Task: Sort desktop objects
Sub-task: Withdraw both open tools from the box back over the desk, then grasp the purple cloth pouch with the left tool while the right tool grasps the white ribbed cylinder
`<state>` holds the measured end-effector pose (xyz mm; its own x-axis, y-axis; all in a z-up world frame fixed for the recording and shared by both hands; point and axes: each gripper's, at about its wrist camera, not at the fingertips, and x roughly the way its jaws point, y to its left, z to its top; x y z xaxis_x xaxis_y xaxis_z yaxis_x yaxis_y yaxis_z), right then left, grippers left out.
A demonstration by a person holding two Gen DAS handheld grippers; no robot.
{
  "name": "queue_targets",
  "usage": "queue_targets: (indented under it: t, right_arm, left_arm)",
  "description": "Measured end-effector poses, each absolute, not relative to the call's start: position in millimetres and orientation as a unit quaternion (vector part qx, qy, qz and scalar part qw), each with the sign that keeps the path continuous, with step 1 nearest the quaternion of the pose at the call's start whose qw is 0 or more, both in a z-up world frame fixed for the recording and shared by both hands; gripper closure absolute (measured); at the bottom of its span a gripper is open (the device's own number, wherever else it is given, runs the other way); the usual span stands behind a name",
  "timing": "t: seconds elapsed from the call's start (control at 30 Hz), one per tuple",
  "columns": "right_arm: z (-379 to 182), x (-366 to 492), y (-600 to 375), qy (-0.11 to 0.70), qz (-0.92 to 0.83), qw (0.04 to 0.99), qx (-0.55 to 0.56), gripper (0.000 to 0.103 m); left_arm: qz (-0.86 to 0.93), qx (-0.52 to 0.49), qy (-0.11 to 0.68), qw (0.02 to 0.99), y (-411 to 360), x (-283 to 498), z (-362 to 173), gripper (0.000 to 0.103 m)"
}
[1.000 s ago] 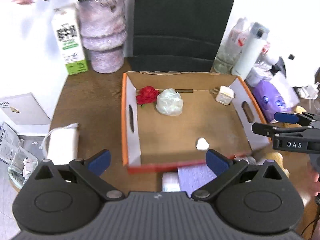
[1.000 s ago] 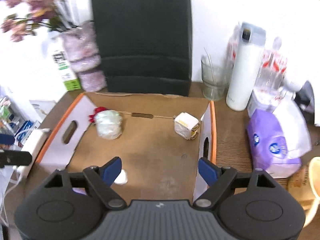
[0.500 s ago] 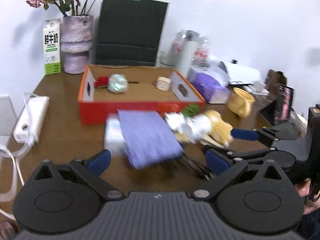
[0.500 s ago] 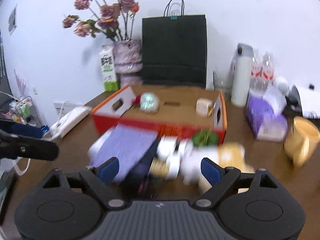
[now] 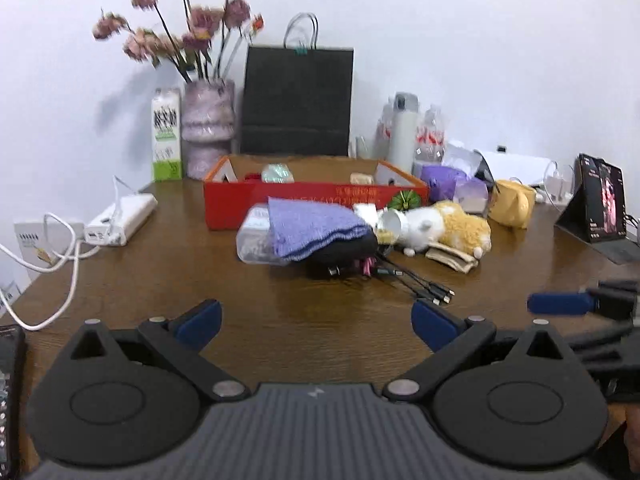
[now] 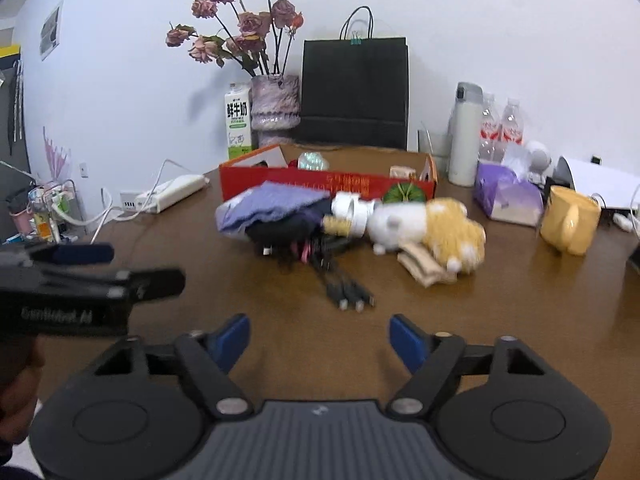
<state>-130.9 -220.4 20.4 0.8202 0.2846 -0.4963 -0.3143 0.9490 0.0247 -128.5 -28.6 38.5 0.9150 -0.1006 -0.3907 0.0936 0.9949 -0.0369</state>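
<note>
A red cardboard box (image 5: 312, 200) (image 6: 320, 182) stands at the back of the brown table. In front of it lies a pile: a purple cloth (image 5: 312, 228) (image 6: 272, 204) over a clear plastic case (image 5: 254, 240), a black item, dark cables (image 5: 416, 280) (image 6: 344, 284), a white cup (image 5: 394, 222) (image 6: 352, 210), a green ball (image 5: 404, 200) and a yellow-white plush toy (image 5: 452, 228) (image 6: 432, 228). My left gripper (image 5: 316, 324) is open and empty, low over the near table. My right gripper (image 6: 320, 338) is open and empty, beside it.
A yellow mug (image 6: 570, 224), purple tissue pack (image 6: 504, 192), white flask (image 6: 464, 132), black paper bag (image 6: 354, 92), flower vase (image 6: 276, 108) and milk carton (image 6: 238, 120) line the back. A white power strip (image 5: 122, 218) with cords lies left. A tablet (image 5: 600, 196) stands right.
Both grippers have pulled back and lowered from above the box to the near side of the table. The pile now lies farther ahead. Both stay open.
</note>
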Motion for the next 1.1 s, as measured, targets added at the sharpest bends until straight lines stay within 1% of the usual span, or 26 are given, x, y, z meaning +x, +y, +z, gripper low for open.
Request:
queue_targets:
  t: [0.13,0.17,0.2,0.37,0.47,0.53,0.63,0.77,0.83,0.9,0.93,0.97,1.0,1.03,1.1]
  right_arm:
    - [16.9,-139.8,-217.6,0.24,0.149,0.959,-0.025,0.046]
    - [18.0,-140.0,-217.3,0.235,0.148,0.96,-0.023,0.052]
    - [19.0,-139.6,-217.3,0.231,0.147,0.962,-0.019,0.054]
    - [20.6,-135.6,-225.5,0.214,0.132,0.968,0.004,0.057]
    - [25.0,-121.4,-224.1,0.2,0.115,0.973,-0.018,0.057]
    - [31.2,-102.1,-223.0,0.195,0.102,0.975,-0.029,0.056]
    - [41.3,-60.1,-226.2,0.19,0.095,0.977,-0.019,0.056]
    - [44.5,3.6,-222.3,0.207,0.095,0.974,-0.012,0.056]
    - [42.3,29.9,-216.7,0.22,0.107,0.97,-0.008,0.056]
    - [36.5,53.3,-208.6,0.239,0.115,0.964,-0.015,0.069]
    - [32.0,61.6,-205.6,0.246,0.112,0.963,-0.018,0.07]
    - [28.6,67.8,-203.7,0.251,0.115,0.961,-0.019,0.068]
    - [26.1,71.8,-201.5,0.254,0.122,0.959,-0.021,0.072]
    - [24.6,73.3,-199.5,0.251,0.13,0.959,-0.023,0.074]
    - [24.0,73.9,-196.1,0.25,0.138,0.958,-0.03,0.076]
  left_arm:
    - [-0.056,-0.002,0.178,0.982,-32.7,-135.4,38.2,0.0]
    - [-0.056,0.0,0.176,0.983,-33.0,-135.8,37.6,0.0]
    - [-0.055,0.002,0.177,0.983,-32.8,-136.1,36.3,0.0]
    - [-0.071,0.001,0.18,0.981,-30.9,-126.7,34.9,0.0]
    - [-0.089,0.018,0.181,0.979,-34.1,-101.7,43.0,0.0]
    - [-0.083,0.017,0.168,0.982,-35.3,-78.0,50.9,0.0]
    - [-0.092,0.016,0.175,0.98,-32.2,-31.2,60.2,0.0]
    - [-0.087,0.008,0.226,0.97,-28.7,34.5,53.2,0.0]
    - [-0.096,-0.002,0.242,0.965,-25.2,55.2,47.9,0.0]
    - [-0.109,0.001,0.259,0.96,-22.5,68.4,41.3,0.001]
    - [-0.11,0.007,0.268,0.957,-21.8,72.6,37.6,0.003]
    - [-0.111,0.001,0.274,0.955,-19.7,74.8,33.8,0.008]
    - [-0.117,-0.016,0.278,0.953,-16.0,75.3,32.0,0.009]
    - [-0.116,-0.018,0.273,0.955,-14.9,72.8,31.5,0.013]
    - [-0.127,-0.009,0.271,0.954,-16.8,69.4,32.1,0.027]
